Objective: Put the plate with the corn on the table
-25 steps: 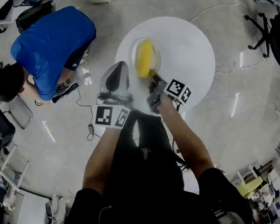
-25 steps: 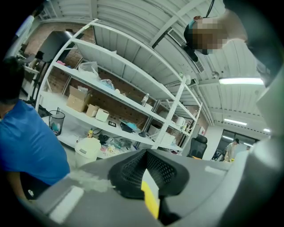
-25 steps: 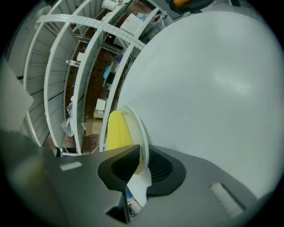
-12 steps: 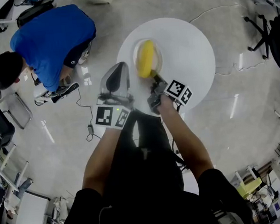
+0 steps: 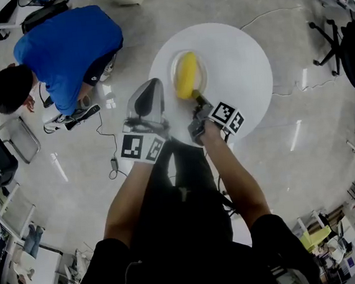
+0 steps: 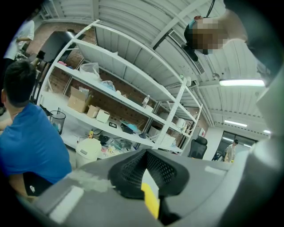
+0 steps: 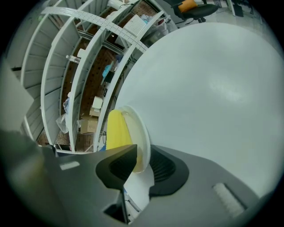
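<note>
The plate (image 5: 200,70) with the corn (image 5: 186,75) lies flat on the round white surface (image 5: 239,63), left of its middle and not far from the rim at 9 o'clock. The right gripper (image 5: 195,99) sits at the plate's 6 o'clock. Its jaws have just been opening and now stand apart, with the plate's rim between them but not pinched.

The main risk is in backing out. If the right gripper lifts or twists before it clears the rim, a jaw could hook the thin edge and tip or drag the plate. The corn lies loose on a shallow plate, so a jolt would likely roll it off. A drag toward 9 o'clock could carry the plate to the surface's rim.

The left gripper (image 5: 153,83), its jaws drawn together on nothing of the task, hangs just off the surface at 8 o'clock. A careless swing toward 3 o'clock could knock the plate.
</note>
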Available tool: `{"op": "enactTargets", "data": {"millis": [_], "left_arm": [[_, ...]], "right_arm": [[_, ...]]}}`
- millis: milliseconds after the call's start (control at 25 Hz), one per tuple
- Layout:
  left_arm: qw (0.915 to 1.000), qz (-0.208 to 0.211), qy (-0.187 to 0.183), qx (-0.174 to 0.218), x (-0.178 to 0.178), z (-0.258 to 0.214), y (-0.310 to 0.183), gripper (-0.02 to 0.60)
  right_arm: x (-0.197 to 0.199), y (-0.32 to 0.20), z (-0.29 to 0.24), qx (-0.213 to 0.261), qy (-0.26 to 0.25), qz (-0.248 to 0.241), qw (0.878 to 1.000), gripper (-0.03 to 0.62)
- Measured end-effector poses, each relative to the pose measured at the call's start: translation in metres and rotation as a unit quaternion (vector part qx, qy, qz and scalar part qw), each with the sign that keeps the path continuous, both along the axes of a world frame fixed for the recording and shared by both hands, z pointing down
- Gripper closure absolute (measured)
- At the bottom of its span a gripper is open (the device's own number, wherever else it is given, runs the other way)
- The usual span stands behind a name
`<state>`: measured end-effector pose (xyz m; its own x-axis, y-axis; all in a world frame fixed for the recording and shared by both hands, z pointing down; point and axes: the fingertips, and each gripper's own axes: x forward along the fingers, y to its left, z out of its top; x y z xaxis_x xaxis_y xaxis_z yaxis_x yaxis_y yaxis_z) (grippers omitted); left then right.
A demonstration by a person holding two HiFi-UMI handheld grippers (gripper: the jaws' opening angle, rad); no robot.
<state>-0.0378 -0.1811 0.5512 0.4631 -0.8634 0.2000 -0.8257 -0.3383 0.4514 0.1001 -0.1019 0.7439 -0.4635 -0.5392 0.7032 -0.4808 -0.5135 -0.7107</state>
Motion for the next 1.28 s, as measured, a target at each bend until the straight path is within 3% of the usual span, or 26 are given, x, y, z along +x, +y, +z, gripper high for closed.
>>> {"op": "enactTargets", "data": {"millis": [560,1280], "left_arm": [[1.0000,-0.001,0.003,-0.004,-0.004,0.000,0.001,0.580],[1.0000,-0.001,0.005,0.003,-0.004,-0.011,0.006,0.580]], "right_arm": [[-0.006,0.005,-0.005,0.013,0.049,-0.091,0.995,0.467],[-0.001,0.011,-0.015,0.021,0.069,-0.116,0.991,0.467]]}}
